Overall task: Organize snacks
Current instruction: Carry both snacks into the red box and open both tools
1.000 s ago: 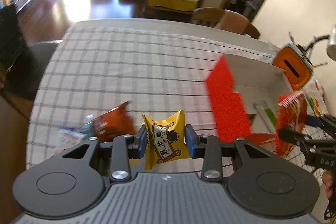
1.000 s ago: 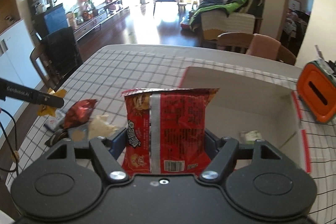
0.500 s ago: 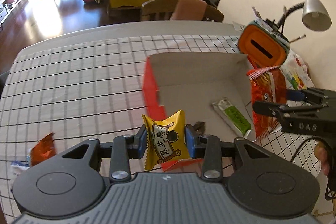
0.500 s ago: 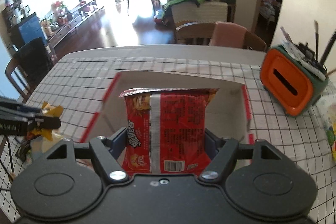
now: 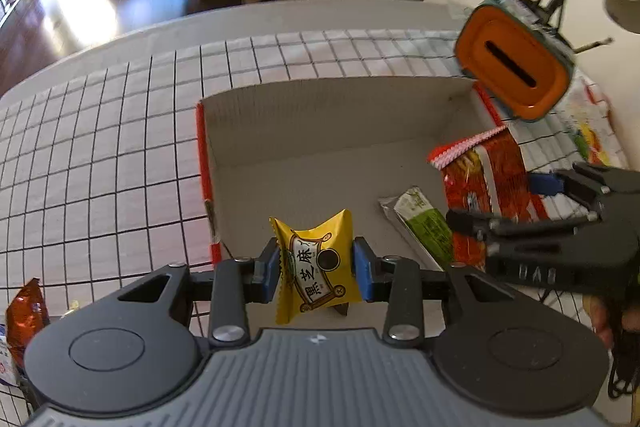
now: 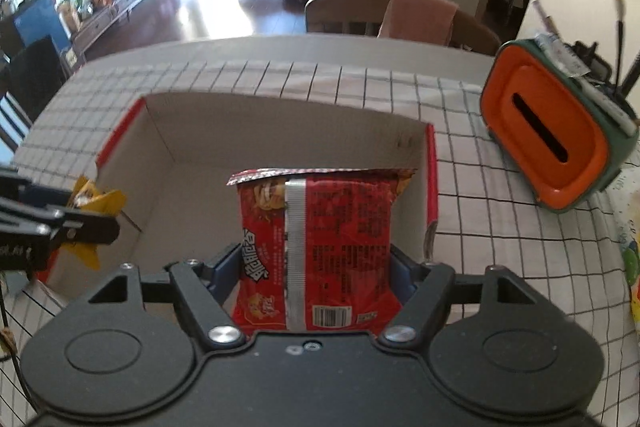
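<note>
Yellow foil first: the small yellow packet [image 5: 314, 265] stands upright, its long axis vertical and its printed characters running top to bottom, pinched at both sides by the blue pads [image 5: 267, 269] of the left gripper [image 5: 314, 267], which is clamped on it. It hangs over the near left corner of the open cardboard box [image 5: 320, 115], just inside the red-edged left wall.

Left of the box, on the checked tablecloth [image 5: 100, 155], an orange-brown wrapper [image 5: 24, 315] lies at the picture's edge, well apart from the gripper. On the box floor, right of the yellow packet, a green-labelled bar [image 5: 424, 223] lies slantwise.

Further right, the red noodle packet [image 6: 316, 251] is upright too, crimped seal at the top, barcode at the bottom, silver seam running vertically. The right gripper [image 6: 316, 271] is closed on its lower sides and holds it over the box's right half, close to the right wall.

Beyond the box's right corner an orange tissue holder [image 6: 548, 135] rests on the cloth, apart from both packets. A wooden chair [image 6: 360, 13] stands behind the table.
</note>
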`<action>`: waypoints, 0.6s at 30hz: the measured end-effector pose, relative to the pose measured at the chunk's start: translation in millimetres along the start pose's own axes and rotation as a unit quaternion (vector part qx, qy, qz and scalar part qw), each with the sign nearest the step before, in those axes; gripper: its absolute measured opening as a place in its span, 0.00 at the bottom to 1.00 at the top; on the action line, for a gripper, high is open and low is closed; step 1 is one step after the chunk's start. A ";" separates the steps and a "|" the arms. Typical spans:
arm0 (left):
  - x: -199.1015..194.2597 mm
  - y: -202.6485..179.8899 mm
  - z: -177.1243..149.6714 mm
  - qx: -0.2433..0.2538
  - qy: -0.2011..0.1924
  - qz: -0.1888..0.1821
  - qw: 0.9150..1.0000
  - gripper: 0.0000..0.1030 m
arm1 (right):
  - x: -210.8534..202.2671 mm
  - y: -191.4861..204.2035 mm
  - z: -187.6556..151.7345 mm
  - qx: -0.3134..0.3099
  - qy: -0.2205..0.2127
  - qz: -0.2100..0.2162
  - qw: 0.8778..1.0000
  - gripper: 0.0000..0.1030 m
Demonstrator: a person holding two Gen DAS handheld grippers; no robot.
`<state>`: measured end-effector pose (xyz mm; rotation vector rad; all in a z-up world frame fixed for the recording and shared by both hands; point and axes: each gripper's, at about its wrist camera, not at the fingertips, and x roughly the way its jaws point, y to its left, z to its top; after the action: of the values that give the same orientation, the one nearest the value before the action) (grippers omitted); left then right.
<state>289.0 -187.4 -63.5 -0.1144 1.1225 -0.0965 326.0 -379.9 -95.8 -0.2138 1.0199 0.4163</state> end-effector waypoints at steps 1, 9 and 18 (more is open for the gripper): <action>6.1 -1.3 3.4 -0.003 0.008 0.002 1.000 0.35 | 2.7 1.2 -0.7 -0.007 0.005 0.003 1.000 0.71; 39.2 -13.2 19.6 -0.007 0.053 0.024 0.998 0.35 | 32.0 7.4 -0.8 -0.050 0.052 0.013 0.997 0.71; 62.6 -23.7 27.2 0.006 0.083 0.044 0.996 0.36 | 44.1 21.2 -5.0 -0.111 0.066 -0.010 0.992 0.71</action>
<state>340.0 -218.2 -104.3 -0.0466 1.2919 -0.0352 333.0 -352.2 -135.8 -0.4555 1.1004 0.5026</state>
